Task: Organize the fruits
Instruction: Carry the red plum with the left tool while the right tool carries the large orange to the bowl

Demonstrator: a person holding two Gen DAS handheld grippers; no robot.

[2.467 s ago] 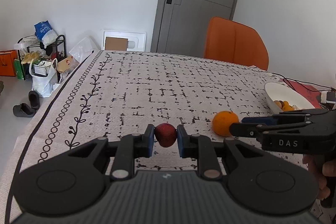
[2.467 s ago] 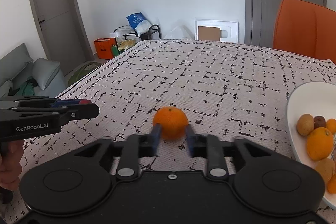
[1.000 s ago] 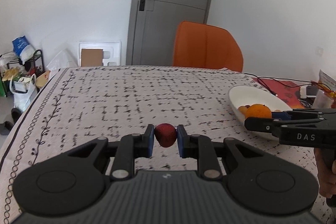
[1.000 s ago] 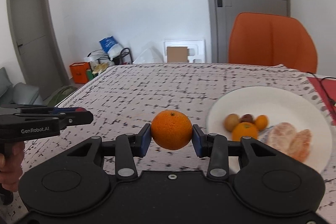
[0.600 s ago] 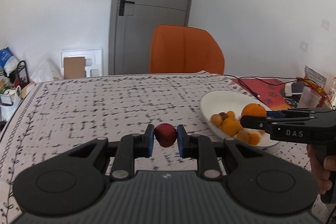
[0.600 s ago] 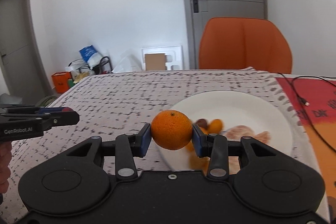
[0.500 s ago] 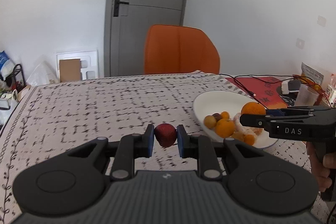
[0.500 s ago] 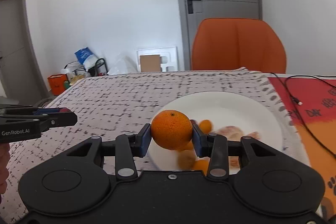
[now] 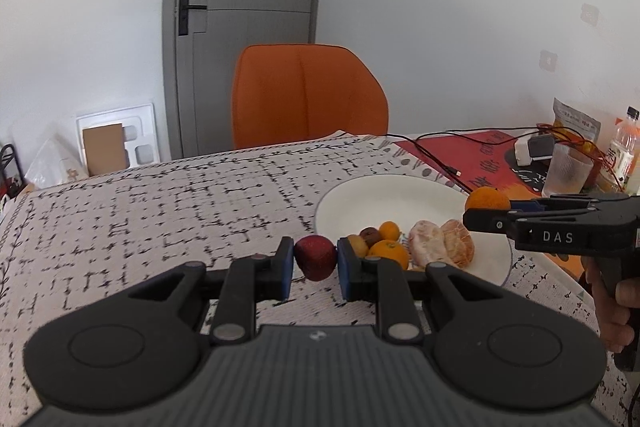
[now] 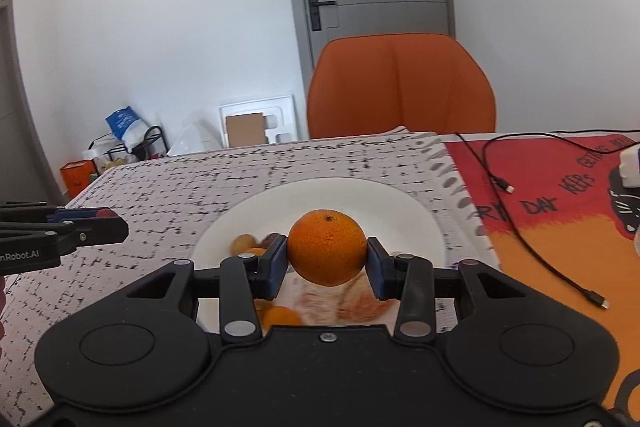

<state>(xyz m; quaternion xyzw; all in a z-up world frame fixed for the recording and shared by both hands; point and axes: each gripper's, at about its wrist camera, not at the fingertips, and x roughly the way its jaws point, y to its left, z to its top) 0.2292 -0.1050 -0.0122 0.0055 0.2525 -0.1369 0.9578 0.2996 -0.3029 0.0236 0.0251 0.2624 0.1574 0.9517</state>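
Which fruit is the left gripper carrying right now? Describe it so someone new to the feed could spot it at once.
Find the white plate on the patterned tablecloth, in front of the orange chair. Just short of the plate's near-left rim, the left gripper pinches a small dark-red fruit between blue pads. It is the only red fruit: the plate's fruits are orange or brown, and the right gripper holds an orange.
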